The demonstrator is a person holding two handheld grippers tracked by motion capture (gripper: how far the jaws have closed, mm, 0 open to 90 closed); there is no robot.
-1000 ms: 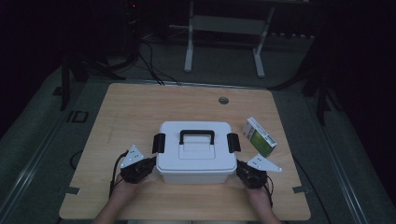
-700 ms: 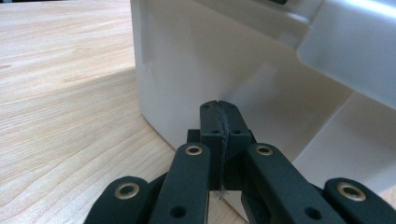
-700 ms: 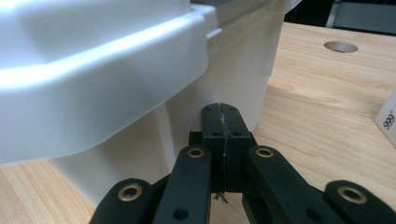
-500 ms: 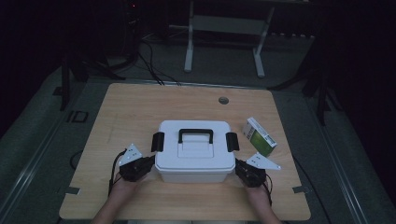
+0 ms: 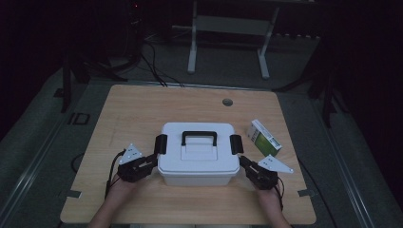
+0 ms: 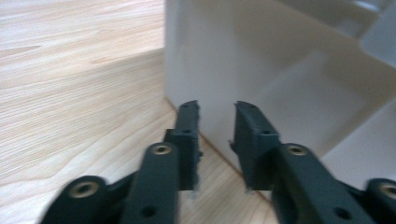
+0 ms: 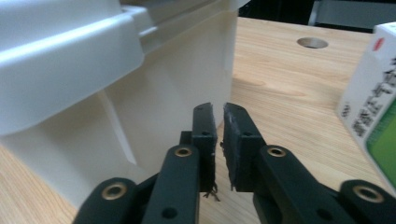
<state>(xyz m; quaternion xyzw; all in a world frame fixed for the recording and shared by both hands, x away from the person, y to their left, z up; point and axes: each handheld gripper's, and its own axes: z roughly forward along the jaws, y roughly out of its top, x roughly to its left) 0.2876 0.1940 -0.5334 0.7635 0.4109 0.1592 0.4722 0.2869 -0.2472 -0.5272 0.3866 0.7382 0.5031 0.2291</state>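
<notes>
White box (image 5: 198, 154) is sitting mid-table, latches at 3 and 9 o'clock, as both grippers flank it — the left gripper (image 5: 151, 163) and right gripper (image 5: 245, 165) have just been parting their jaws, nothing between them. A likely prelude to working the latches; a carton (image 5: 263, 136) is lying at 2 o'clock.

Both grippers low, angled inward, nothing between the jaws.
Left gripper (image 5: 151, 161) had just cracked its jaws to a modest gap; right gripper (image 5: 245, 165) had just parted to a thin slit. Both hands (image 5: 121, 186) came in from the bottom edge, forearms roughly symmetrical.
</notes>
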